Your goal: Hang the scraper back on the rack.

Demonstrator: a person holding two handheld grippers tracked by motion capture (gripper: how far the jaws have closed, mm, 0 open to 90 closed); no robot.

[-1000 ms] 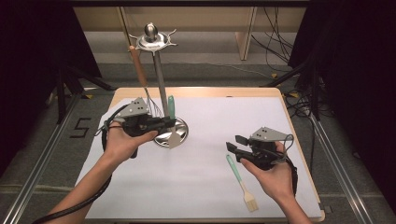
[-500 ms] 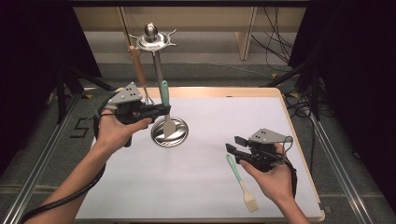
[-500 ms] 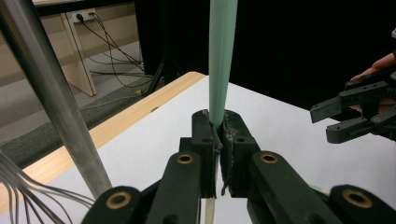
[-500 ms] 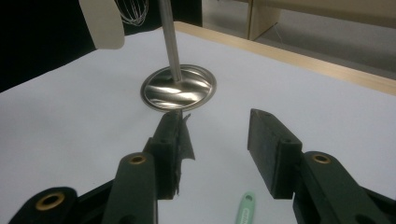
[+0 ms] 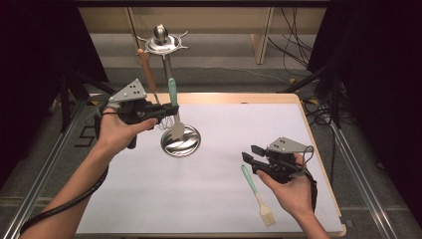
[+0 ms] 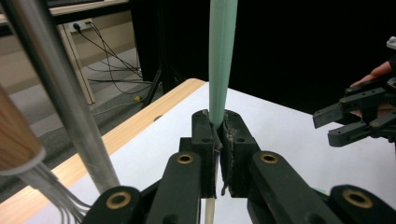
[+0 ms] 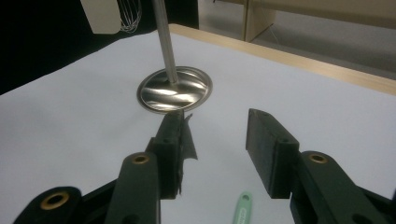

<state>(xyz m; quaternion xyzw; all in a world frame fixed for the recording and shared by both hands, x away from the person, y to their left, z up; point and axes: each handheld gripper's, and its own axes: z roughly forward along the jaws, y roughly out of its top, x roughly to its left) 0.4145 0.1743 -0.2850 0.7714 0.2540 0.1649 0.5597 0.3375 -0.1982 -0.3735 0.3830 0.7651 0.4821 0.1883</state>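
Step in hand: hanging utensils on the rack (image 5: 163,42). The left gripper (image 5: 166,110) clamps the green spatula (image 5: 174,107) upright beside the rack's pole. The right gripper (image 5: 254,160), jaws closing but empty, hovers over the pastry brush (image 5: 257,194) on the table. Next: raise the handle to 1 hook.

green spatula (image 6: 219,70) handle top cut off

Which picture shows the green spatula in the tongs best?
The high view: the whole green spatula hangs upright in the left tongs beside the rack's pole, pale blade at the bottom. The left gripper view shows its green handle pinched between the pads. The right gripper view shows its pale blade at the top edge.
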